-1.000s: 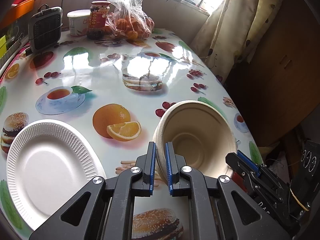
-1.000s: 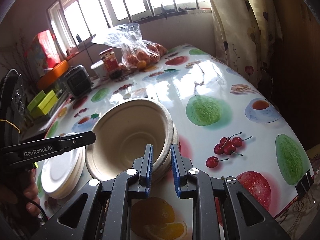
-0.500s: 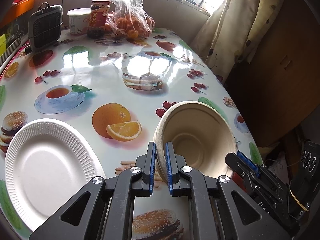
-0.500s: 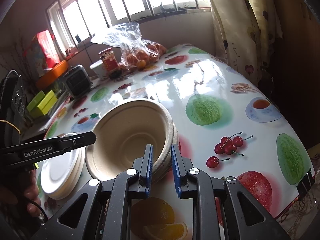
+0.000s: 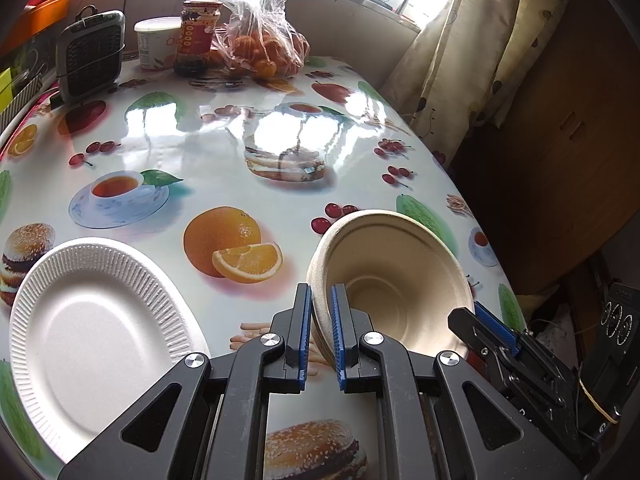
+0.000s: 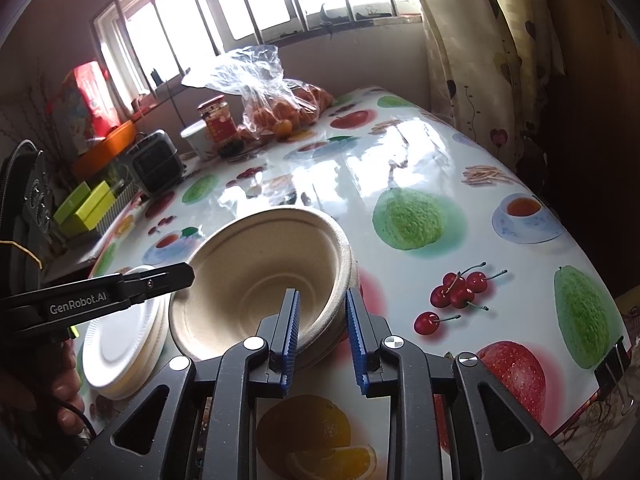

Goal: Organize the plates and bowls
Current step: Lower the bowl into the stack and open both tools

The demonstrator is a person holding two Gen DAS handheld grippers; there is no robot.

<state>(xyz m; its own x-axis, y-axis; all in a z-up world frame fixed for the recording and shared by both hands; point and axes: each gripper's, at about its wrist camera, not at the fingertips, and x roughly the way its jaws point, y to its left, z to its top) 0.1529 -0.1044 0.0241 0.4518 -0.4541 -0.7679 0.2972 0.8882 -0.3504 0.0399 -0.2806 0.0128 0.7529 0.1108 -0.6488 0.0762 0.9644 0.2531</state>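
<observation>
1. The bowl [image 5: 394, 280], a tan paper one nested in a small stack of the same kind, sits tilted near the front edge of the table [image 5: 224, 152], its opening turned toward the right side.
2. The left gripper [image 5: 321, 312] is clamped tight on the bowl's left rim, one pad inside and one outside.
3. The right gripper [image 6: 322, 326] straddles the opposite rim; its jaws are opening, with a clear gap between the outer pad and the bowl's wall.
4. A white paper plate [image 5: 96, 328] with a ribbed edge lies just left of the bowl, on top of a short pile of plates.
5. At the far end of the table stand a bag of oranges [image 5: 260, 44], a jar [image 5: 198, 36], a white tub [image 5: 156, 46] and a small heater [image 5: 90, 56].
</observation>
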